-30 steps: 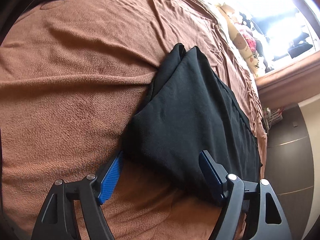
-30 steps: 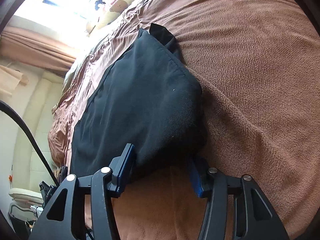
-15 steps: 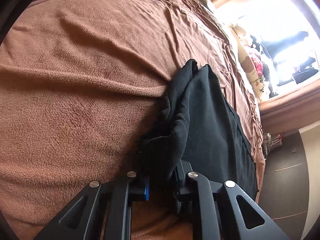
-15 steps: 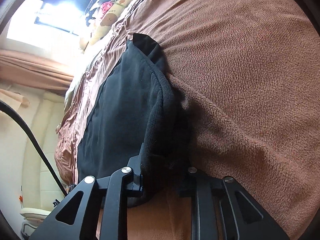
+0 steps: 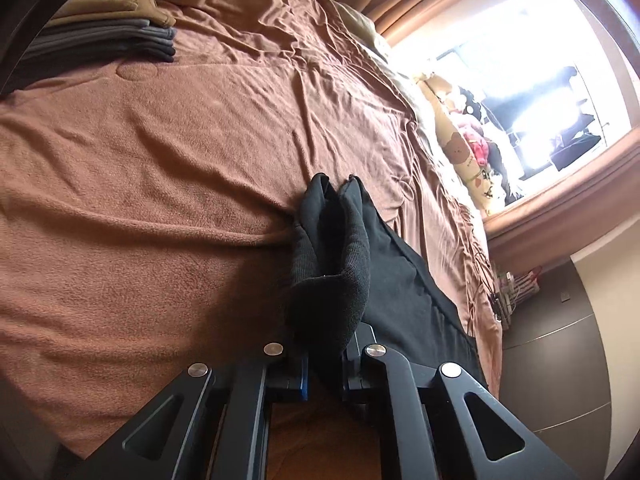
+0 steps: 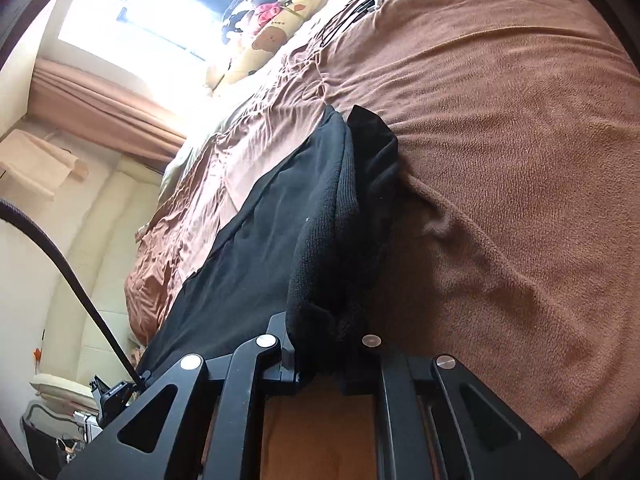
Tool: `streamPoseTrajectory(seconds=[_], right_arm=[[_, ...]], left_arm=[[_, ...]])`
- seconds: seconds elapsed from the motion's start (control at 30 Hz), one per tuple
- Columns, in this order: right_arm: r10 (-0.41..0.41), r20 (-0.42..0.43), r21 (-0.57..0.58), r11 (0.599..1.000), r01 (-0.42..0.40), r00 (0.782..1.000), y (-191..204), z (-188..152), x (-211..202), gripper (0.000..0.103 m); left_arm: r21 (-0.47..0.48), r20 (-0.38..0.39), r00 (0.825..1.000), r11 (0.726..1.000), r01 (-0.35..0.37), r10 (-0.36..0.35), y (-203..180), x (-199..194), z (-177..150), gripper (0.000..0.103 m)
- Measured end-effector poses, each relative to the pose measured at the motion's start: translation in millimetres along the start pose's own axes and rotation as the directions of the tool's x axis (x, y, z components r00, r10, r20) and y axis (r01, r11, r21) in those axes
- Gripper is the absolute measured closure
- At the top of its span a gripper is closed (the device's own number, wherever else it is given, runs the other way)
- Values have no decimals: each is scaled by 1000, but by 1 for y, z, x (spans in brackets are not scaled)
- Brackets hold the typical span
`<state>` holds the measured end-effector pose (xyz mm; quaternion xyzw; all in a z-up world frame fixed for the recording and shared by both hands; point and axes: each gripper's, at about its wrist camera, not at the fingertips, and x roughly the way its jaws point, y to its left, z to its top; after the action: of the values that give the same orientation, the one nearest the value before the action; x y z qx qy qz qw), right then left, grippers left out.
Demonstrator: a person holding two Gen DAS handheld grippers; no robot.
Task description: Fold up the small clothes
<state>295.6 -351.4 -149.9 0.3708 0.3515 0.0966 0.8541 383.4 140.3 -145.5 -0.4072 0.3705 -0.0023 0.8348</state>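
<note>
A black garment point(image 5: 404, 296) lies on a brown blanket-covered bed point(image 5: 168, 184). My left gripper point(image 5: 324, 364) is shut on one bunched corner of it, lifted a little off the bed. In the right wrist view the same black garment point(image 6: 256, 248) stretches away toward the window, and my right gripper point(image 6: 324, 352) is shut on its other near corner. The fingertips of both grippers are hidden in the cloth.
A stack of folded grey and tan clothes point(image 5: 108, 36) sits at the far left of the bed. A bear-print pillow point(image 5: 464, 156) and soft toys lie by the bright window. A dark cable point(image 6: 68, 280) hangs at the left of the right wrist view.
Both grippers went from open around the garment's near corners to shut on them. They have since lifted and drawn back, so more of the bed and the folded stack shows.
</note>
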Motion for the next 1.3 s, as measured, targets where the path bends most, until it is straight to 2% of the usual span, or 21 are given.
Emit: streamPoseTrajectory(seconds=[0.13,0.27,0.43,0.5,0.53,0.57,0.67,0.8,1.0,1.13,1.3], right_arm=[[-8,-29,-25,1000,7,1000,-2,-13,-13,95],[-20,-57,-44,999,18,998,-8,-26,-24,95],[-106,-111,-58,993,100,988,-19,-39,-13,94],[-123,-134,-47,992,117,983,-18,-41,-11,89],[-141,-136,-51,990,135,981,-17,-41,-13,89],[-161,-137,-63,986,154,977,-14,-40,-16,85],[-193,-111,-120,976,180,975,4,-42,-34,82],[-217,-59,-172,964,204,974,27,-51,-67,82],[-190,41,-283,939,194,981,76,-69,-102,82],[-146,26,-369,918,145,989,108,-84,-94,82],[-165,-27,-413,900,139,986,136,-98,-56,82]], left_arm=[[19,-2,1000,1000,0,0,9,-23,-10,93],[-1,-22,1000,1000,7,-7,30,-36,-25,93],[-45,-79,997,999,2,-6,59,-18,-44,92],[-61,-98,995,998,-8,2,69,-12,-48,91],[-76,-104,995,997,1,-9,72,-11,-49,91],[-87,-104,994,996,18,-27,74,-11,-49,91],[-76,-113,993,997,18,-26,75,-8,-49,90],[-98,-132,990,994,37,-50,78,-3,-47,79],[-134,-148,987,990,48,-68,90,-1,-45,74],[-145,-156,984,987,64,-86,92,2,-42,74],[-158,-139,986,985,67,-89,93,2,-44,74]])
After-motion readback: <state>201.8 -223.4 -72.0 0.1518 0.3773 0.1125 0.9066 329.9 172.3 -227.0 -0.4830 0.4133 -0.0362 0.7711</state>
